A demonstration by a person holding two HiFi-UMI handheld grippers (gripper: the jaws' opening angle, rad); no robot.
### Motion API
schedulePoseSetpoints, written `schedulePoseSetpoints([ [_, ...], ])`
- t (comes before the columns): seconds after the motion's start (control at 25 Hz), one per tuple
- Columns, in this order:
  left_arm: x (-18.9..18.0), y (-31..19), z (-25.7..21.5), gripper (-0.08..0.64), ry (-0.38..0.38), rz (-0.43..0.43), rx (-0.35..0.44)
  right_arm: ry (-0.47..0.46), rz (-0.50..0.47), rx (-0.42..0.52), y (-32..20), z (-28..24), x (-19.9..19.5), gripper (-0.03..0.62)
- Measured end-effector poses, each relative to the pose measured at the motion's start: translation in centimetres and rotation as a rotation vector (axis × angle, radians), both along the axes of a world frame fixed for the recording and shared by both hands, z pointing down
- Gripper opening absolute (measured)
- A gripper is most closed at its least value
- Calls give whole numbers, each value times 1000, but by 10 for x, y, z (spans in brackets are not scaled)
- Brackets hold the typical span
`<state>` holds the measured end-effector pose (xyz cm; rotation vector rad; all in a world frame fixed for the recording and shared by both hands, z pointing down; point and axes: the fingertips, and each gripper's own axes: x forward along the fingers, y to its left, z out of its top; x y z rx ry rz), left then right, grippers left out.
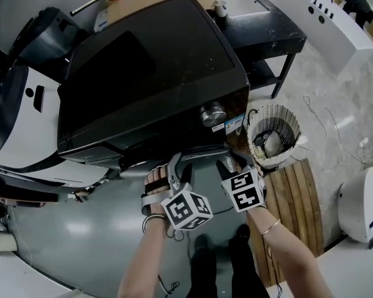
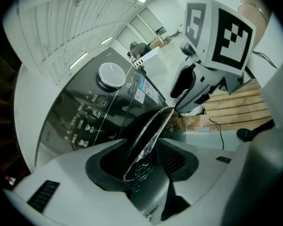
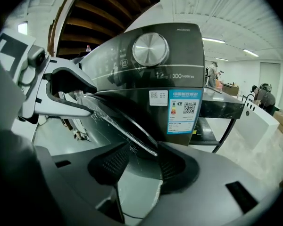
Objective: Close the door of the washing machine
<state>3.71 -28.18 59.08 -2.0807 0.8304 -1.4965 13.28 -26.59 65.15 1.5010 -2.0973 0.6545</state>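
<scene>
The dark washing machine stands in front of me, seen from above. Its round door, dark with a shiny rim, hangs partly open at the front. My left gripper straddles the door's rim; the rim lies along one pad and the other pad stands apart, so the jaws are open. My right gripper sits beside it on the same door edge, which passes between its wide jaws, the left pad clear of it. Each gripper shows in the other's view: the right gripper and the left gripper.
A chrome knob sits on the control panel above the door. A woven basket holding laundry stands right of the machine, beside wooden slats. A black table is behind, a white appliance at left.
</scene>
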Motion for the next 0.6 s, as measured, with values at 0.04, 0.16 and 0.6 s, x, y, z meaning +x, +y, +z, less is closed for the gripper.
schedulePoseSetpoints([
  [0.04,-2,4,-2,213,10,-12,-4,-8,1,3,3,-5,-1,193],
  [0.16,-11,16,-12,206,41,-49,-8,-38,12,13,14,-22,-5,189],
  [0.6,-37,67,-68,151,183,-153,11,-144,87,78,63,-104,-13,156],
])
